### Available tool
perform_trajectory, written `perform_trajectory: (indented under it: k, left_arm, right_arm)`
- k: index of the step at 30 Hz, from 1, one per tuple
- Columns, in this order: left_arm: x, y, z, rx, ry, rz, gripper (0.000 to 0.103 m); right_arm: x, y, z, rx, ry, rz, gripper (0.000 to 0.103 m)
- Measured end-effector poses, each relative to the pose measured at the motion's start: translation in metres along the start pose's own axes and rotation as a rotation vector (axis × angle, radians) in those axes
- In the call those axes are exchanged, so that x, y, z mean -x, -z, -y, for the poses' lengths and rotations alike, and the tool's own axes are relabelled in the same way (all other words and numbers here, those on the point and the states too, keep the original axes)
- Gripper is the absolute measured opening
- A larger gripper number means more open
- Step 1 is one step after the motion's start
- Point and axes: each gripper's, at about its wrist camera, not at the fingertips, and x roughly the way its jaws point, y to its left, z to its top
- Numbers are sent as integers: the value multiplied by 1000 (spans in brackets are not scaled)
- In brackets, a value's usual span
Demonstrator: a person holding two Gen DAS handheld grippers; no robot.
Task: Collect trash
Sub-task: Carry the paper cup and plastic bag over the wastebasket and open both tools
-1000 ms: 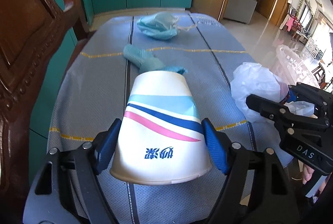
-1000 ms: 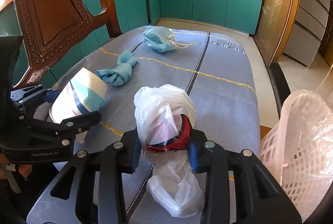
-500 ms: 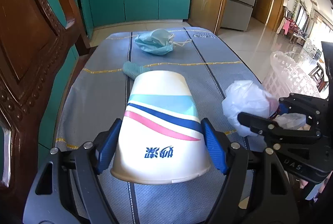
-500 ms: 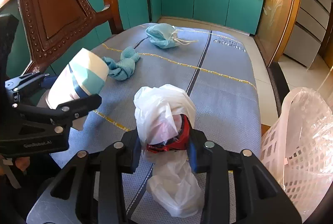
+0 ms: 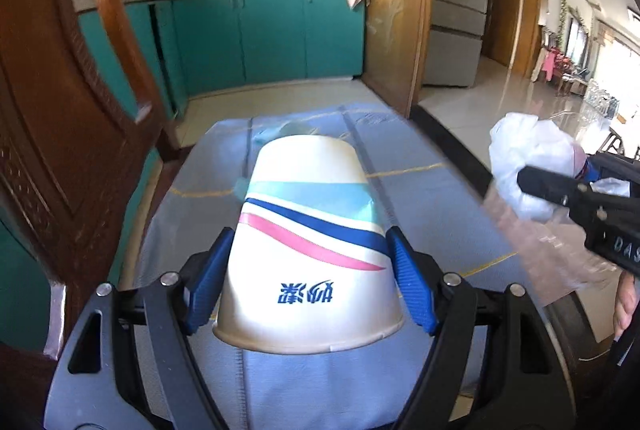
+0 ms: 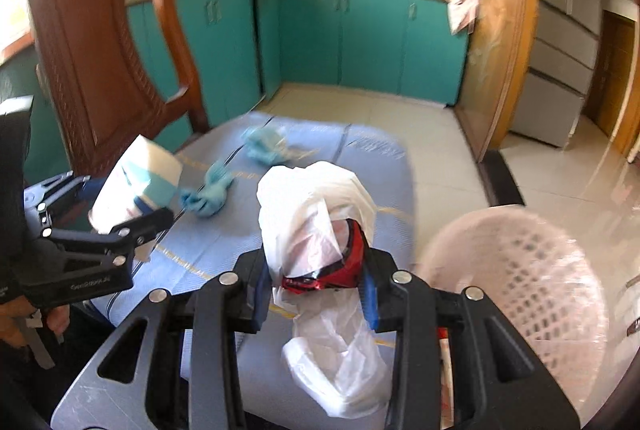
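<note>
- The left gripper (image 5: 310, 288) clamps a white paper cup (image 5: 310, 242), its blue pads pressed against both sides near the rim; the cup is held upside down, base pointing away, above the near end of the tabletop (image 5: 432, 214).
- The right gripper (image 6: 316, 288) has its jaws closed narrowly on a crumpled white plastic bag (image 6: 316, 206) with a red wrapper (image 6: 336, 270) inside; the bag hangs clear of the blue-grey cloth, by the tabletop's right edge.
- A pale pink mesh basket (image 6: 532, 282) stands just off the right edge, beside the bag.
- A balled blue cloth (image 6: 210, 192) lies near the left edge at mid-table.
- A crumpled blue face mask (image 6: 264, 146) lies toward the far end.
- A carved wooden chair (image 6: 96, 42) stands at the left side.
</note>
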Motion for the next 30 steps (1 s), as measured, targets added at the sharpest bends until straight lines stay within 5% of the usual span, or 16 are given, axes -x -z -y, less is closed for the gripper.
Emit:
perform_trajectory:
  k: [17,30]
  left_arm:
    - [-3,-46,178,-193,277,27,76]
    - [-56,-40,262,-310,320,-63,76]
  right_arm:
    - [93,63,151,-221,243,76,36]
    - [112,93,194,-301,301,71,36]
